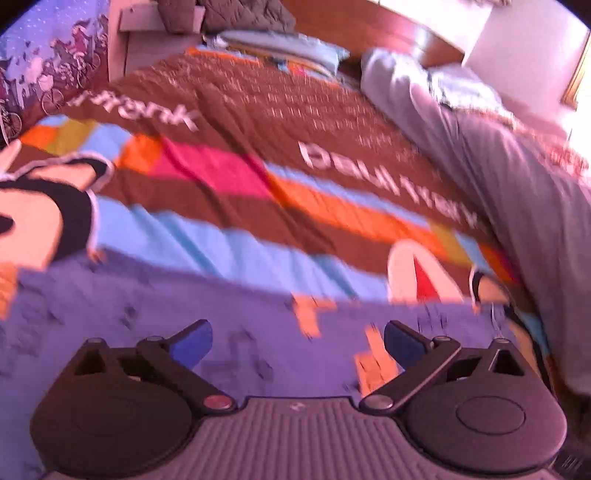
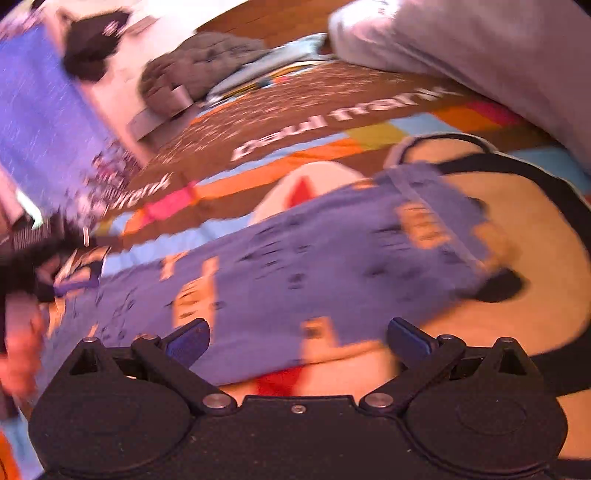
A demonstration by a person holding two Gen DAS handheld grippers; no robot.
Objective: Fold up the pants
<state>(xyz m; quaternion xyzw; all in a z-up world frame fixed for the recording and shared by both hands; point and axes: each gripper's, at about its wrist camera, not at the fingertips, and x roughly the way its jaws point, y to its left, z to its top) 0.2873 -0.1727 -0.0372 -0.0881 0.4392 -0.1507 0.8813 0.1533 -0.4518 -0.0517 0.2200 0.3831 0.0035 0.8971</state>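
The pants [image 1: 147, 314] are purple with orange and dark prints and lie flat on a colourful bedspread [image 1: 229, 155]. In the left wrist view they fill the foreground under my left gripper [image 1: 298, 341], which is open and empty just above them. In the right wrist view the pants [image 2: 314, 266] stretch from lower left to upper right, one end near the middle right. My right gripper [image 2: 298, 339] is open and empty over their near edge. The left gripper's body [image 2: 33, 240] shows at the far left. Both views are motion-blurred.
A grey duvet [image 1: 498, 166] lies along the bed's right side, also in the right wrist view [image 2: 480, 55]. A grey padded garment [image 2: 199, 70] and a pillow [image 1: 280, 48] sit by the wooden headboard [image 1: 369, 26]. A purple curtain [image 2: 40, 122] hangs at the left.
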